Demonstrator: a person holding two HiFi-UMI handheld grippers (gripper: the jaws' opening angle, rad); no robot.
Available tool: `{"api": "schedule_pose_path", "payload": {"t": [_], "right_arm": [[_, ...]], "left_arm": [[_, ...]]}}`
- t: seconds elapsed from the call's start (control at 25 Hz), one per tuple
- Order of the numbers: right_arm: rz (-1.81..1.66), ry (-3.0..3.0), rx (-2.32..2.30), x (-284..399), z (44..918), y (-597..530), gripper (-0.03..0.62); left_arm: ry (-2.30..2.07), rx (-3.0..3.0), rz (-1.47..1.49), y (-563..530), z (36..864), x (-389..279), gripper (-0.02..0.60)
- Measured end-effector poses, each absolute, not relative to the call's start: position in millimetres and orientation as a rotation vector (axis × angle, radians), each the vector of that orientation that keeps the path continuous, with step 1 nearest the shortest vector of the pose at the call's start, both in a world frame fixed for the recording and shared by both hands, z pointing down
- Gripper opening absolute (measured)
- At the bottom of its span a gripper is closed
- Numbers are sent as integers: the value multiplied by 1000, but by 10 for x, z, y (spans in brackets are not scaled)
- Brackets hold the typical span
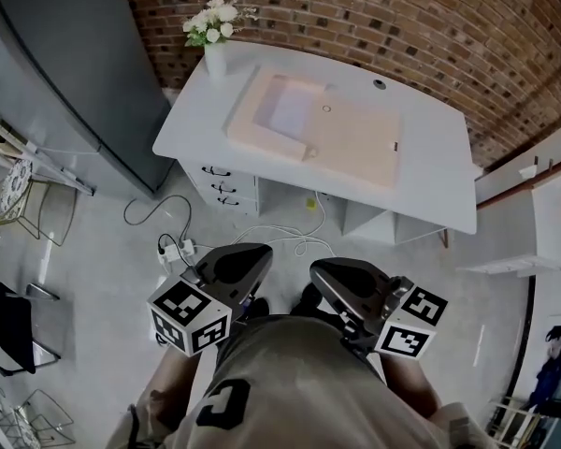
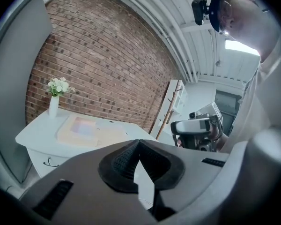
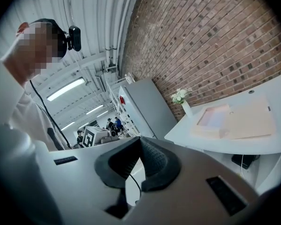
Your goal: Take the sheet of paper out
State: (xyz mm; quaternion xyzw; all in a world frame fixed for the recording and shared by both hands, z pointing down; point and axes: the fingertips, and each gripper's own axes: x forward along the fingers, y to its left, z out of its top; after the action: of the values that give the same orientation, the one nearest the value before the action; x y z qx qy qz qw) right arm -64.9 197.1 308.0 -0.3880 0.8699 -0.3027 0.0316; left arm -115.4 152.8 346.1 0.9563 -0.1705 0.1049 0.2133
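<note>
A flat beige folder (image 1: 341,138) lies on the white desk (image 1: 430,171), far ahead of me. A pale sheet of paper (image 1: 285,110) shows at the folder's left end. The folder (image 2: 100,134) and its paper (image 2: 84,125) also show small in the left gripper view, and the same folder (image 3: 248,118) and paper (image 3: 214,117) in the right gripper view. My left gripper (image 1: 241,262) and right gripper (image 1: 335,279) are held close to my body, well short of the desk. Both are shut with nothing between the jaws, as the left gripper (image 2: 138,144) and right gripper (image 3: 140,140) views confirm.
A white vase of flowers (image 1: 214,40) stands on the desk's back left corner. A tall grey cabinet (image 1: 65,73) is left of the desk. Drawers (image 1: 222,187) sit under it, and cables with a power strip (image 1: 179,248) lie on the floor. A brick wall (image 1: 402,17) runs behind.
</note>
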Motion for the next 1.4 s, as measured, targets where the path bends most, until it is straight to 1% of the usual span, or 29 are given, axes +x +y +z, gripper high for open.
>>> {"api": "schedule_pose_path", "payload": {"t": [0.56, 1.4], "right_arm": [[-910, 2622, -1146, 269, 3018, 1660, 23], [-926, 2582, -1068, 1184, 3034, 1545, 23]], "left_arm": [[-501, 2690, 357, 1241, 3359, -261, 14], [-529, 2705, 397, 1170, 3311, 689, 14]]}}
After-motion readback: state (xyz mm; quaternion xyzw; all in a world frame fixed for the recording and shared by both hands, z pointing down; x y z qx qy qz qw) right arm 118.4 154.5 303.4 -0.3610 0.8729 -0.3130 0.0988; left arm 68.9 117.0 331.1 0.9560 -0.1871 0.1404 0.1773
